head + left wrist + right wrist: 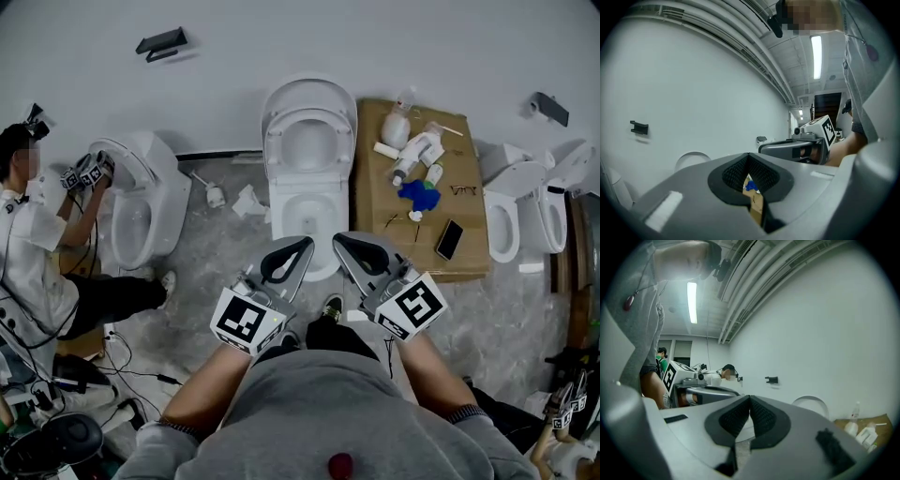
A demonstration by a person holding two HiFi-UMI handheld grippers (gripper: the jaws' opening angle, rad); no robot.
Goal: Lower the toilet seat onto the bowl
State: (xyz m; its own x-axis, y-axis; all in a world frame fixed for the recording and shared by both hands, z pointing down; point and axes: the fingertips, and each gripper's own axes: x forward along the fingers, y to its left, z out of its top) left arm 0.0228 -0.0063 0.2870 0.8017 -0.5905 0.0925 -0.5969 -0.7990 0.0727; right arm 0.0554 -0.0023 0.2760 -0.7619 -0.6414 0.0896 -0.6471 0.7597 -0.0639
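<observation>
A white toilet stands against the wall straight ahead. Its seat and lid are tipped up over the open bowl. Both grippers hover side by side just in front of the bowl's near rim, touching nothing. My left gripper has its jaws shut, tips meeting with nothing between them. My right gripper is also shut and empty. The raised lid shows as a white arch beyond the jaws in the left gripper view and in the right gripper view.
A cardboard box right of the toilet holds spray bottles, a blue cloth and a phone. Another person works at a toilet on the left. More toilets stand at the right. Cables lie on the floor.
</observation>
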